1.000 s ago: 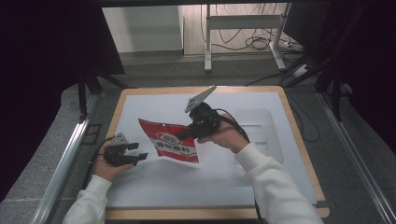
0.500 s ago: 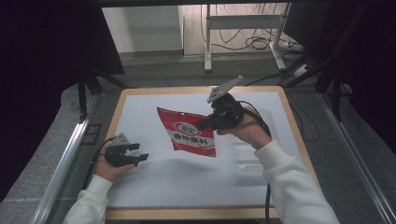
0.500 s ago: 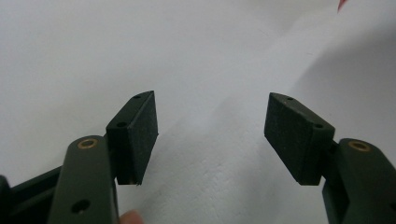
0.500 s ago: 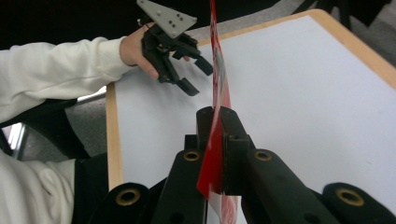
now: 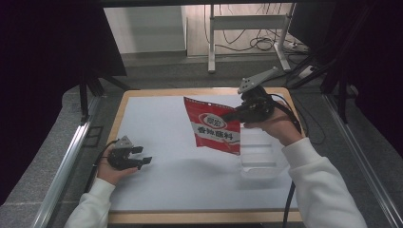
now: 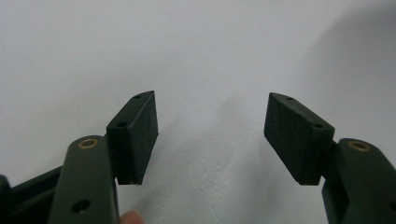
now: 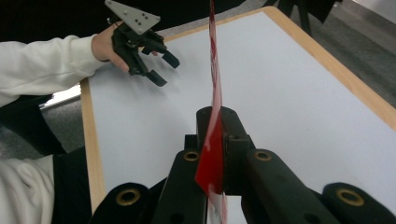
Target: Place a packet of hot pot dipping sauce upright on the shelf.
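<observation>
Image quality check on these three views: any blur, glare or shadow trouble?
High view: dark surround, evenly lit white table; red packet casts a soft shadow and its print is too small to read; clear tray is faint. Left gripper view: jaws sharp, soft shadows on the table behind them. Right gripper view: packet edge-on, blurred close to the lens; left gripper farther off is fairly sharp.

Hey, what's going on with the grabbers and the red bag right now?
Right gripper shut on red bag, lifted. Left gripper open, empty. Clear tray below bag.
</observation>
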Demonstrator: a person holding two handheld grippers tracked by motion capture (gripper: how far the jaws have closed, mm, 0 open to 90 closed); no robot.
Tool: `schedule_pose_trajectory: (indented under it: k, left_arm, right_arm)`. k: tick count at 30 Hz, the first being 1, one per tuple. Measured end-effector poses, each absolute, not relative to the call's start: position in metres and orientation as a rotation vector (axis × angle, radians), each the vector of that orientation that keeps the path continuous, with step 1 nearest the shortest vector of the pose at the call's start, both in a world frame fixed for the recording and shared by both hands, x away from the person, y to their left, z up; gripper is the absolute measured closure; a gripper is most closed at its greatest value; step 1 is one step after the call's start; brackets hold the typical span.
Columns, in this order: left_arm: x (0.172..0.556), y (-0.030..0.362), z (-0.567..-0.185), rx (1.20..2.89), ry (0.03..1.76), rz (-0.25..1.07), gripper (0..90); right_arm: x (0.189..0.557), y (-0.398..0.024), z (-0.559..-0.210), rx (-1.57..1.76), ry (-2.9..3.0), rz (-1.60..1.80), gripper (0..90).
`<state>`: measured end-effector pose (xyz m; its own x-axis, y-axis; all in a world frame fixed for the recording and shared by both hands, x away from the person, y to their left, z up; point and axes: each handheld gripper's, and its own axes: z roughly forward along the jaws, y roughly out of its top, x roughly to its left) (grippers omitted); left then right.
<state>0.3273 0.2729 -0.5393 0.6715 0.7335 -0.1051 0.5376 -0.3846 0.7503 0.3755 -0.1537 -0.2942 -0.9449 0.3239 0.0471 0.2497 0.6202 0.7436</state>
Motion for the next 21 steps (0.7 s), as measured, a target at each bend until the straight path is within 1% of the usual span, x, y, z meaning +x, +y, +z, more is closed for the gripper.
schedule_pose_trajectory:
  k: [10,21]
  left_arm:
    - [0.328,0.270,-0.539,2.092,0.970,0.305,35.1]
    - [0.329,0.269,-0.540,2.100,0.966,0.303,35.2]
  right_arm:
    - [0.380,-0.190,-0.283,0.547,2.678,1.252,88.7]
    - [0.385,-0.216,-0.280,0.594,2.646,1.246,88.7]
